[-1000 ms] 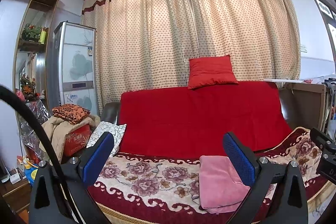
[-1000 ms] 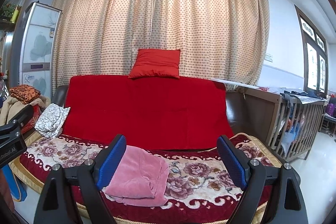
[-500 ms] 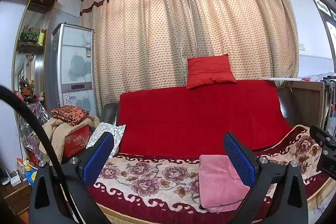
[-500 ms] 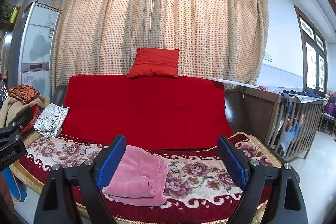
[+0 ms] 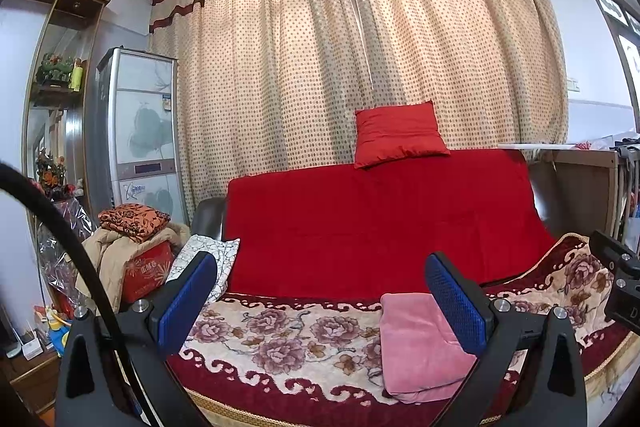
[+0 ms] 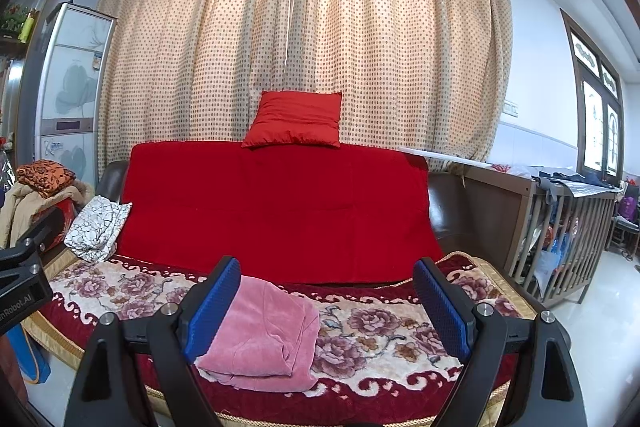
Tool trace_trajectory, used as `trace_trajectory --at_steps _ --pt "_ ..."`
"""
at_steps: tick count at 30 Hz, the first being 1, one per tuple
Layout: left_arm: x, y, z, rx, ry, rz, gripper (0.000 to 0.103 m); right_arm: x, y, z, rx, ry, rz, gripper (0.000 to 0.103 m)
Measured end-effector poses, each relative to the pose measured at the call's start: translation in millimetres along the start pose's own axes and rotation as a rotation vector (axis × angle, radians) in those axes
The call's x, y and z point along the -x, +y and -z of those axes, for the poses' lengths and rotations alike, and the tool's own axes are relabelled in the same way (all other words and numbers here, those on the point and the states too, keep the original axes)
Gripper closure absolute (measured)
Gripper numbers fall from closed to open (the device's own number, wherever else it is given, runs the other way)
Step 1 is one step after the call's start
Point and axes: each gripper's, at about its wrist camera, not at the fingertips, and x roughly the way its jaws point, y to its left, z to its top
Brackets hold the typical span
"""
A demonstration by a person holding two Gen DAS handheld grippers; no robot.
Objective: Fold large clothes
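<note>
A pink fleece garment (image 5: 420, 347) lies folded into a thick rectangle on the floral blanket (image 5: 280, 339) that covers the sofa seat. It also shows in the right wrist view (image 6: 264, 339). My left gripper (image 5: 320, 303) is open and empty, held back from the sofa, with the garment behind its right finger. My right gripper (image 6: 326, 307) is open and empty, with the garment behind its left finger. Neither gripper touches the garment.
A red throw (image 6: 276, 207) covers the sofa back, with a red cushion (image 6: 296, 121) on top. A white patterned pillow (image 6: 98, 227) and a clothes pile (image 5: 128, 243) stand at the left. A wooden crib (image 6: 560, 223) stands at the right. Dotted curtains hang behind.
Both views have drifted very slightly. The garment lies as before and both grippers stay open.
</note>
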Motion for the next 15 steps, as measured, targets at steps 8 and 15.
trace_trajectory --at_steps 8,15 --pt "0.7 -0.1 -0.8 -0.003 0.001 0.006 0.0 -0.2 -1.0 -2.3 0.003 -0.009 0.001 0.013" --pt "-0.4 0.6 -0.8 -0.003 0.012 0.023 0.0 -0.9 0.6 -3.8 0.011 -0.005 0.002 0.013"
